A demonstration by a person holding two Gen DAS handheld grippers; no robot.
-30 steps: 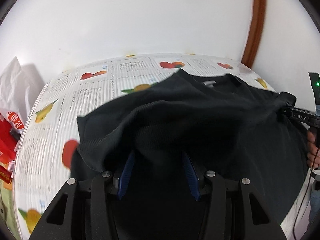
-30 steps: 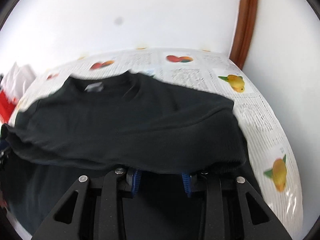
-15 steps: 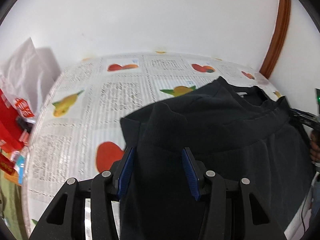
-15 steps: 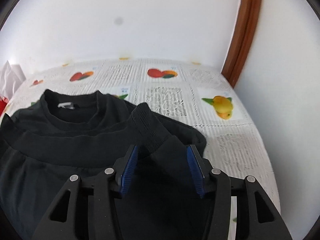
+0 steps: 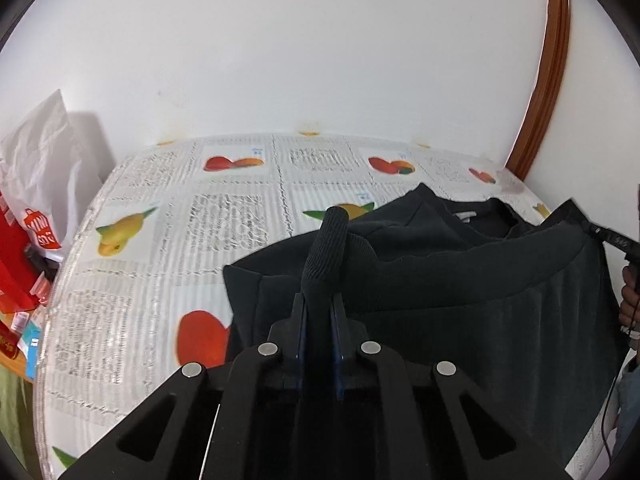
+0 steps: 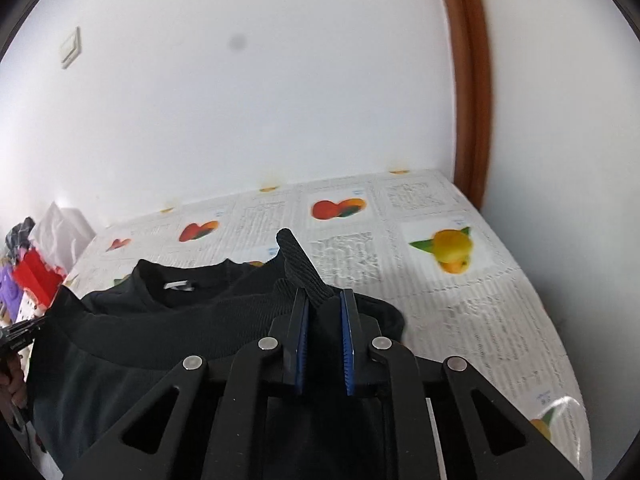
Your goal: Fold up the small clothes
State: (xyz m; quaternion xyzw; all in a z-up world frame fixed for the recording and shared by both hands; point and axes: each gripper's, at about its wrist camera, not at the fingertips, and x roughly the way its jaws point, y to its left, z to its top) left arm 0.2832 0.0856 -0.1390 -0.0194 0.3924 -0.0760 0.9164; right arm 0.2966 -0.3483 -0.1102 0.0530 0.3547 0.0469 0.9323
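The table (image 5: 132,280) with the fruit cloth is big and flat. My black sweater (image 5: 500,300) lies on it, with its bottom part folded up toward the neck. My left gripper (image 5: 319,320) is squeezed tight on one ribbed corner (image 5: 326,248). My right gripper (image 6: 323,312) pinches the other ribbed corner (image 6: 298,264). I think I should lift both corners level, keep the edge stretched straight, and go slow so the fold lands even.

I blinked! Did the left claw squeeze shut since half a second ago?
Yes. The left claw closed inward, pinching the black sweater's ribbed cuff, which sticks up over the fruit tablecloth.
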